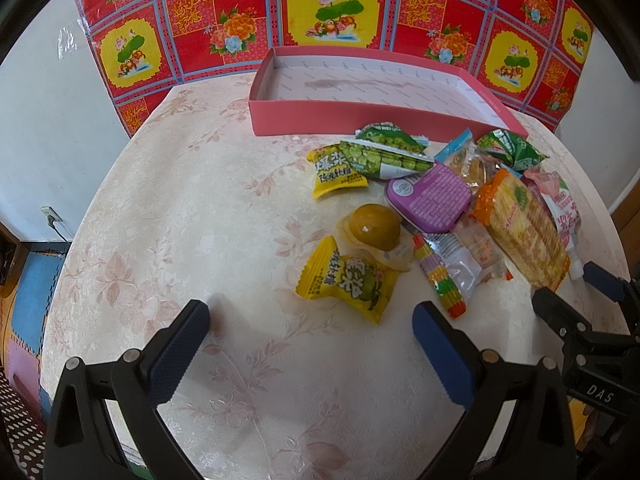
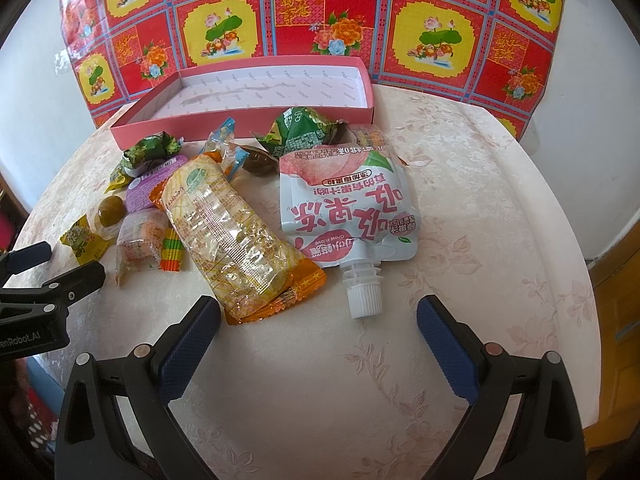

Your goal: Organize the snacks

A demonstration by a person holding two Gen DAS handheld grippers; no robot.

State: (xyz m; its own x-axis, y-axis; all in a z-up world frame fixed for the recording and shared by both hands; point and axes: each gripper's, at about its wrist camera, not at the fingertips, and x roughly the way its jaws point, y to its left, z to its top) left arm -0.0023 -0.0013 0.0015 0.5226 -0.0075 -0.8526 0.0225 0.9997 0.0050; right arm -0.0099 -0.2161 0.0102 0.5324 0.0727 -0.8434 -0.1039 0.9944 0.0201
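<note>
Both claws gaping; jelly pouch [image 2: 344, 204] beyond right claw [image 2: 319, 318].

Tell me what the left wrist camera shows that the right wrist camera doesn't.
Only the left wrist view shows a wall socket and colored floor mats at lower left. Only the right wrist view shows the jelly pouch in full, its white cap pointing toward the open right gripper. Both show the pink box with nothing in it, the snack pile, the orange cracker pack and the open left gripper.
</note>
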